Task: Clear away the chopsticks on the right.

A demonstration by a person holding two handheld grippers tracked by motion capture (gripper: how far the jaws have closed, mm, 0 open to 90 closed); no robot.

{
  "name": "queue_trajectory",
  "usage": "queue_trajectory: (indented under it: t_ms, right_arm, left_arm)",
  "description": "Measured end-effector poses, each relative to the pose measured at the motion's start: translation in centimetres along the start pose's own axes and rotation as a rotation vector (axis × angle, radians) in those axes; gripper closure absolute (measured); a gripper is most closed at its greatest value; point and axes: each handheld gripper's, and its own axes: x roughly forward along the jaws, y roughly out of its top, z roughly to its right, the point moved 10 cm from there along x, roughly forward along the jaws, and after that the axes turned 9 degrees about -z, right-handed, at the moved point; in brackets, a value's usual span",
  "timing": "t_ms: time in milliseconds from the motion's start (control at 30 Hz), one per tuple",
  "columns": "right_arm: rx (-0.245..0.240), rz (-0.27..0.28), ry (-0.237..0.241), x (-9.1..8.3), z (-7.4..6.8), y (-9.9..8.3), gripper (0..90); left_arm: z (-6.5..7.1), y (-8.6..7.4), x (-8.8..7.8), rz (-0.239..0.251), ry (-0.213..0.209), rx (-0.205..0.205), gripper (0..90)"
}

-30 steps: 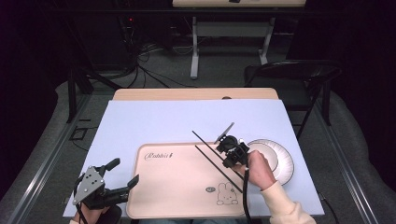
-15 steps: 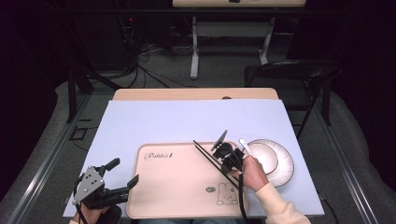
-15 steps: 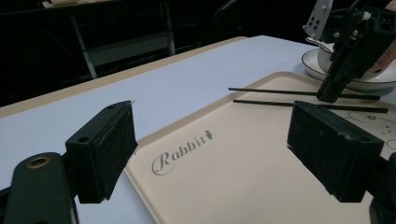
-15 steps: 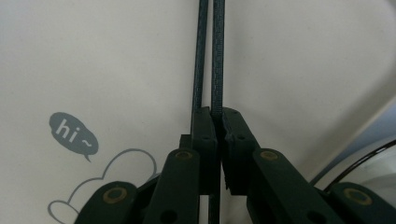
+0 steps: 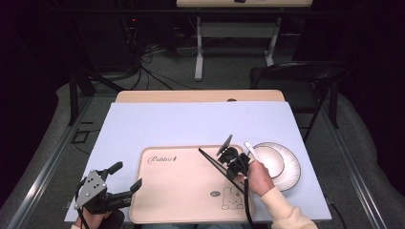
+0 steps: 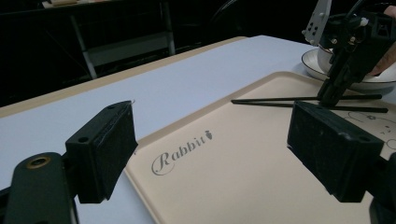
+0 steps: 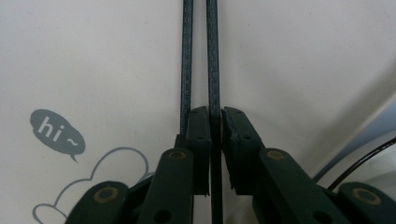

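The right claw (image 5: 224,159) is angled down over the tray (image 5: 181,191), pinching one of two thin black chopsticks (image 7: 213,70) (its twin lies alongside), jaws just easing apart. The left claw (image 5: 125,179) rests open at the desk's (image 5: 191,124) near-left corner.

- The high view looks forward and down from above the person's side, far enough back to take in the whole worktop (image 5: 200,119), the floor and a chair at 1 o'clock.
- The left gripper view sits low and close over the tray (image 6: 243,163), facing along its own tongs (image 6: 224,156) toward the right tongs (image 6: 338,79) and the plate (image 6: 369,84) at 2 o'clock.
- The right gripper view looks almost straight down, very near the tray (image 7: 93,56), along its tongs (image 7: 215,140) and two chopsticks (image 7: 187,56).
- All three views share the tray; the high and left views also share the plate (image 5: 289,167), the chopsticks (image 5: 210,160) and the right tongs (image 5: 223,164).
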Motion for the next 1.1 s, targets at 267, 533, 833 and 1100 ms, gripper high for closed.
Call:
queue_trajectory:
  t_ms: [267, 533, 833, 1100]
  right_arm:
    - [-0.004, 0.003, 0.021, -0.3, -0.2, 0.0, 74.6]
    - [-0.013, 0.013, 0.077, -0.3, -1.0, 0.1, 75.0]
    - [-0.048, 0.072, 0.031, -1.4, -0.6, 0.4, 53.3]
    - [-0.086, 0.277, -0.039, -5.1, 1.1, 1.2, 18.7]
  left_arm:
    - [0.0, 0.0, 0.0, -0.002, -0.001, -0.002, 15.4]
    - [0.0, 0.0, 0.0, 0.000, 0.000, 0.000, 15.4]
    - [0.0, 0.0, 0.0, -0.003, 0.001, -0.001, 15.4]
    - [-0.1, 0.0, 0.0, -0.001, 0.001, -0.004, 15.4]
